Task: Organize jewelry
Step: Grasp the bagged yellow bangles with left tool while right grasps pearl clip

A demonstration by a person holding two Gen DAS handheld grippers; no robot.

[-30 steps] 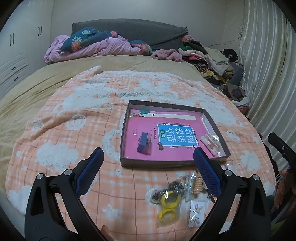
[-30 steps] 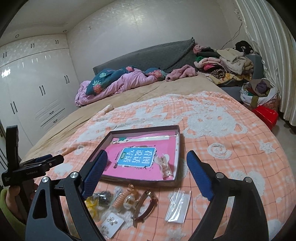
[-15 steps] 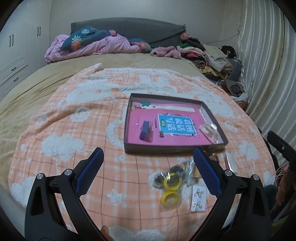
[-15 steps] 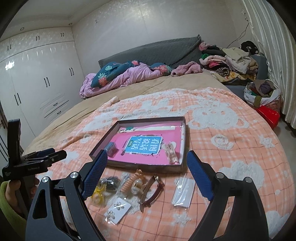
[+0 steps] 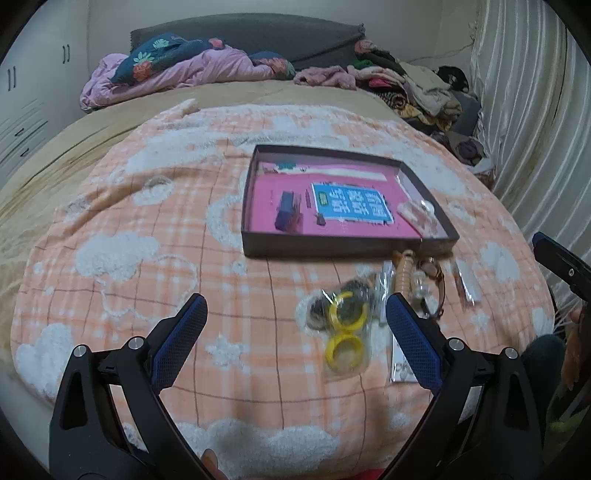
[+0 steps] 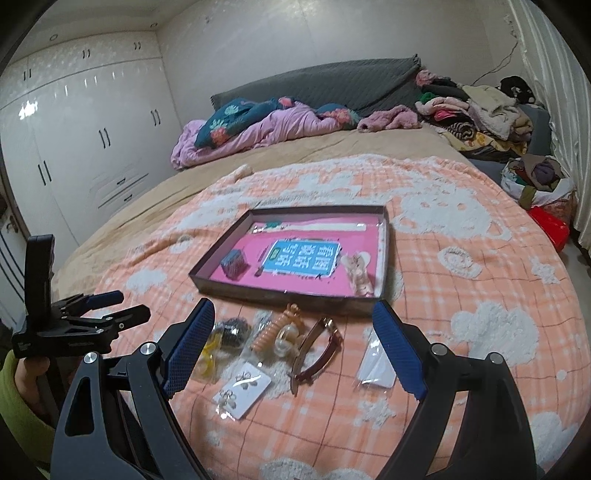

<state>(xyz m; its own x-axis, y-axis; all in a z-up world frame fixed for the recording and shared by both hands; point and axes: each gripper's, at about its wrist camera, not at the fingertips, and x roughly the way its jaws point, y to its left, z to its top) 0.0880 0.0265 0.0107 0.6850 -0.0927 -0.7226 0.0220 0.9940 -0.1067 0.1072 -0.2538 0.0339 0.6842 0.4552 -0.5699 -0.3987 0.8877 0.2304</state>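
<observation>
A shallow dark box with a pink floor [image 5: 258, 206] [image 6: 384, 258] lies on the orange checked blanket. It holds a small purple-blue box [image 5: 286, 212] [image 6: 233, 263] and a pale hair clip [image 5: 417, 216] [image 6: 358, 275]. In front of it lie a bag of yellow rings [image 5: 345, 332] [image 6: 208, 352], a peach spiral clip [image 6: 273, 330], a brown hair clip [image 6: 317, 350], an earring card [image 6: 242, 393] and a small clear bag [image 6: 375, 363]. My left gripper [image 5: 295, 343] is open and empty, above the blanket left of the rings. My right gripper [image 6: 291, 347] is open and empty above the loose items.
A pink and floral duvet [image 6: 266, 125] and a grey headboard [image 5: 258, 33] lie at the far end. Clothes are piled at the far right [image 6: 480, 114]. White wardrobes [image 6: 74, 147] stand on the left. A curtain [image 5: 535, 110] hangs on the right.
Both grippers have pulled back and up from the box, so the box and loose items look farther away. Both stay open and empty.
</observation>
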